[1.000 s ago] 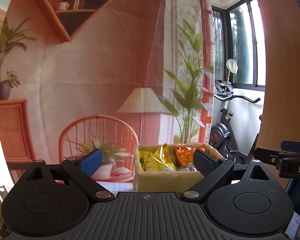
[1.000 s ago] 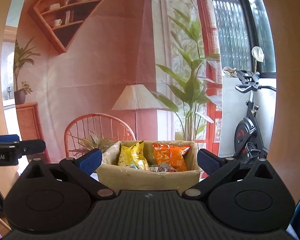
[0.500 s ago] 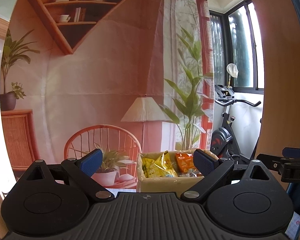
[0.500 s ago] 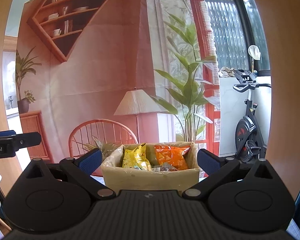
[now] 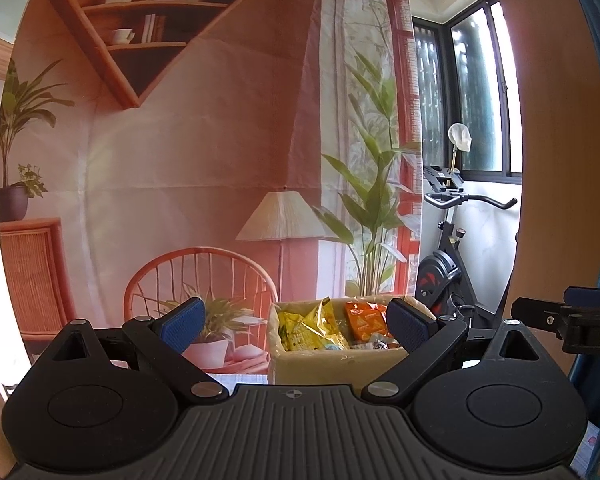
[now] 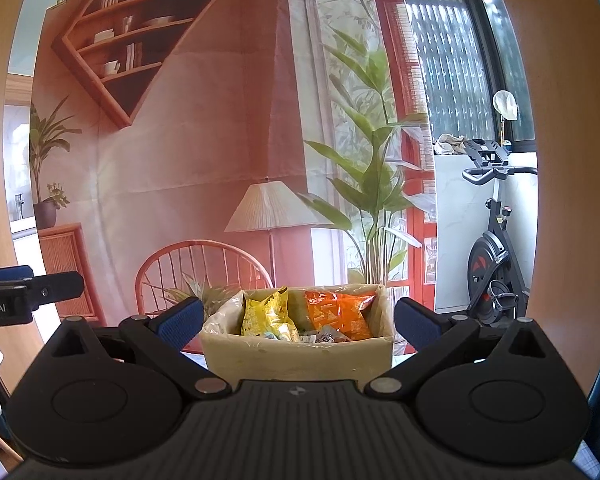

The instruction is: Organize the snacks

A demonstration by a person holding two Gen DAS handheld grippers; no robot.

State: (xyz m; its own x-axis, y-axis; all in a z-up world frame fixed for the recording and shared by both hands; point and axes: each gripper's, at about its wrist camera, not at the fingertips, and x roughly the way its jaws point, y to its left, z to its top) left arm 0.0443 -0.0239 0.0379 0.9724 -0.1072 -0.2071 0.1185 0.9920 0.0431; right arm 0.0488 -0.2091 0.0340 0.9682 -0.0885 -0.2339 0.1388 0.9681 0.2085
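A tan cardboard box (image 6: 296, 358) stands straight ahead in the right wrist view and right of centre in the left wrist view (image 5: 332, 362). Inside it a yellow snack bag (image 6: 266, 316) (image 5: 304, 328) stands upright beside an orange snack bag (image 6: 334, 312) (image 5: 364, 320), with small wrapped snacks (image 6: 324, 336) in front of them. My right gripper (image 6: 296, 322) is open, its blue pads level with the box's two sides and short of it. My left gripper (image 5: 294, 324) is open and empty, with the box behind its right pad (image 5: 404, 326).
A printed backdrop (image 5: 220, 140) of a room hangs close behind the box. An exercise bike (image 6: 496, 264) stands at the right by the window. The other gripper shows at the edge of each view: the right one (image 5: 580, 326), the left one (image 6: 20, 292).
Both views have tilted upward, so the box sits lower in frame and more of the backdrop shelf shows. Both grippers stay open and empty.
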